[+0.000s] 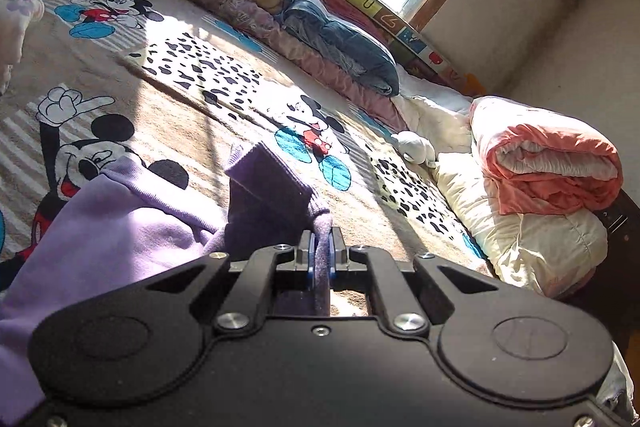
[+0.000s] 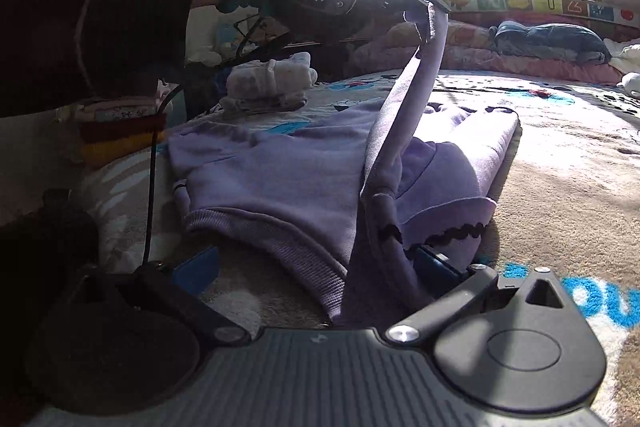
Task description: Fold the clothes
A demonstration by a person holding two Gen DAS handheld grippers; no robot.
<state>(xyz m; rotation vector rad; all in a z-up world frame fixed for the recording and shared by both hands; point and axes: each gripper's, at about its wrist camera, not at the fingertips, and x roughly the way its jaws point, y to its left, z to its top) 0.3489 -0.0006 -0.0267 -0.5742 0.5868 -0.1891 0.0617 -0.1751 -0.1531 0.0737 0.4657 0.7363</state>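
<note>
Plush cartoon blanket [image 1: 168, 75], left hand-held gripper [image 1: 320, 247] pinching ribbed lilac sweatshirt [image 2: 280, 163]

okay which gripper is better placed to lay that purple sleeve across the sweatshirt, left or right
Left, probably. The left gripper is shut on the sleeve cuff, lifting the sleeve above the purple sweatshirt. The right gripper sits open and low at the hem, holding nothing.
</note>
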